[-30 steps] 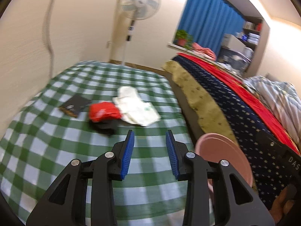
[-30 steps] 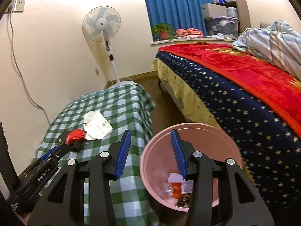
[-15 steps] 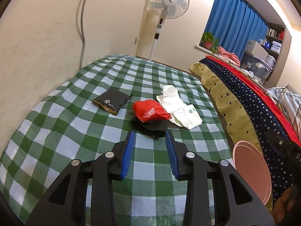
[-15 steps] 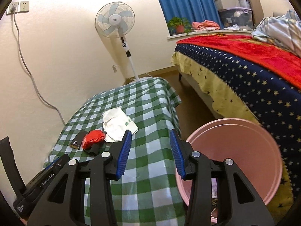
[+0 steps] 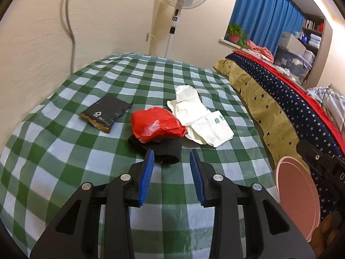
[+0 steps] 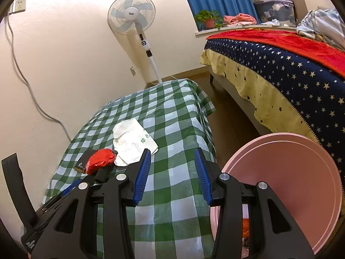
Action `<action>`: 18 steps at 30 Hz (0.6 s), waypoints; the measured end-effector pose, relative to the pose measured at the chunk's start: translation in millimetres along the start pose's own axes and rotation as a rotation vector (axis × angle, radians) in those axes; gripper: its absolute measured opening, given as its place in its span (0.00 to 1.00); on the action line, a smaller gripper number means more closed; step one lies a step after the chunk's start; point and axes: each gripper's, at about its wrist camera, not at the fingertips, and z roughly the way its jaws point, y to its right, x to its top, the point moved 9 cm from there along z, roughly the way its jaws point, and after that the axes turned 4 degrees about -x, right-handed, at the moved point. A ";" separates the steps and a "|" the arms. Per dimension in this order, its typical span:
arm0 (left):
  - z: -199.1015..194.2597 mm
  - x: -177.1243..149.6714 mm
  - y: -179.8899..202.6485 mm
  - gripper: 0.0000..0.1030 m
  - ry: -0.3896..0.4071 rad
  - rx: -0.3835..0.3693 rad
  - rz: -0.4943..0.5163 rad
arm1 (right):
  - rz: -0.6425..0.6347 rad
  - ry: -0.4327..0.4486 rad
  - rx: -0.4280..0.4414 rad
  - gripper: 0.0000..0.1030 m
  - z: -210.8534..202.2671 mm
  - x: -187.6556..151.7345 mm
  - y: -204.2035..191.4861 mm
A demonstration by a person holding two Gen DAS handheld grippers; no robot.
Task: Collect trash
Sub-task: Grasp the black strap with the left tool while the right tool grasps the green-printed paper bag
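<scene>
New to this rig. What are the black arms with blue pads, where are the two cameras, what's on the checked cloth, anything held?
No robot here: a person carries a handheld two-finger gripper in each hand, with a fisheye camera on each looking along its fingers. One picture looks past the left gripper, the other past the right gripper. Both stand open with nothing between the blue pads.

On the green checked tablecloth lie a dark flat packet, a crumpled red plastic bag on top of a black item, and a white paper bag with green print. Beside the table stands a pink bin, with some rubbish already visible inside.
</scene>
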 end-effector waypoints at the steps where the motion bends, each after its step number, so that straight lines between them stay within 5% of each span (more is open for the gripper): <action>1: 2.9 0.8 2.4 0.33 -0.005 0.000 0.007 | -0.002 -0.004 0.003 0.41 2.9 0.5 -0.5; 7: 20.8 2.0 10.9 0.34 -0.050 0.044 0.071 | -0.018 -0.041 0.050 0.42 20.4 2.5 -8.8; 14: 32.0 -0.3 -2.5 0.33 -0.100 0.070 0.025 | -0.029 -0.083 0.083 0.42 49.4 4.4 -24.4; 18: 33.3 -2.0 -7.5 0.17 -0.112 0.061 -0.004 | -0.036 -0.116 0.092 0.42 69.7 4.6 -32.5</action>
